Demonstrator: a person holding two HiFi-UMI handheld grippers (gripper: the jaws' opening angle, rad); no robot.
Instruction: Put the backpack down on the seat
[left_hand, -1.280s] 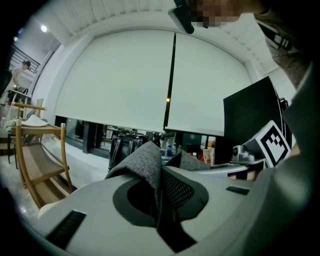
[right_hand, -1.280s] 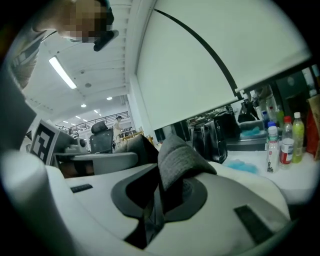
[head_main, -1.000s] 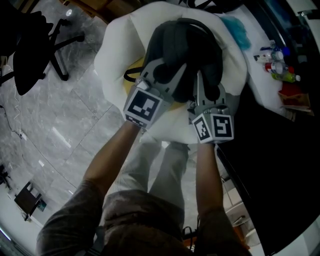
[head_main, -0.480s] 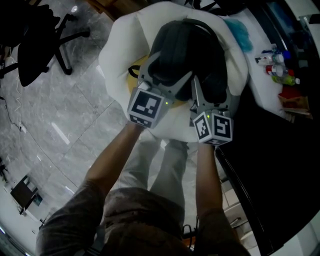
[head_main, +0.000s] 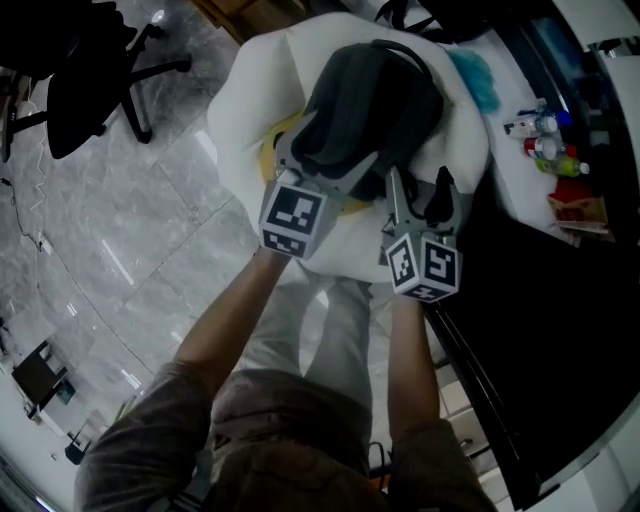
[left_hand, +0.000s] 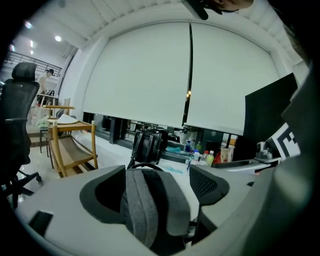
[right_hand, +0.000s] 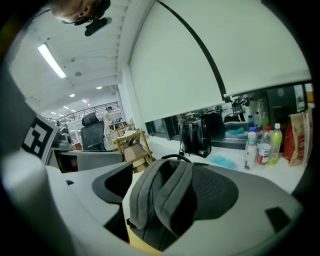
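My left tool (head_main: 328, 160) and right tool (head_main: 420, 187) have just been opening and stand wide, gripping nothing, grey straps (left_hand: 142, 205) loose between their jaws, the backpack (head_main: 375, 95) on the white seat (head_main: 240, 125) at twelve o'clock.

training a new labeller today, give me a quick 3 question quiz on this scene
1. What does the backpack rest on? A) the white cushioned seat B) a black office chair C) the floor
2. True or false: the left gripper is clamped shut on a backpack strap.
3. In the head view, on which side of the seat do the bottles stand?

Key
1. A
2. False. The left gripper and the right gripper have both just been opening. Their fingers stand apart, and a grey strap lies loose between them.
3. The right, on the white table.
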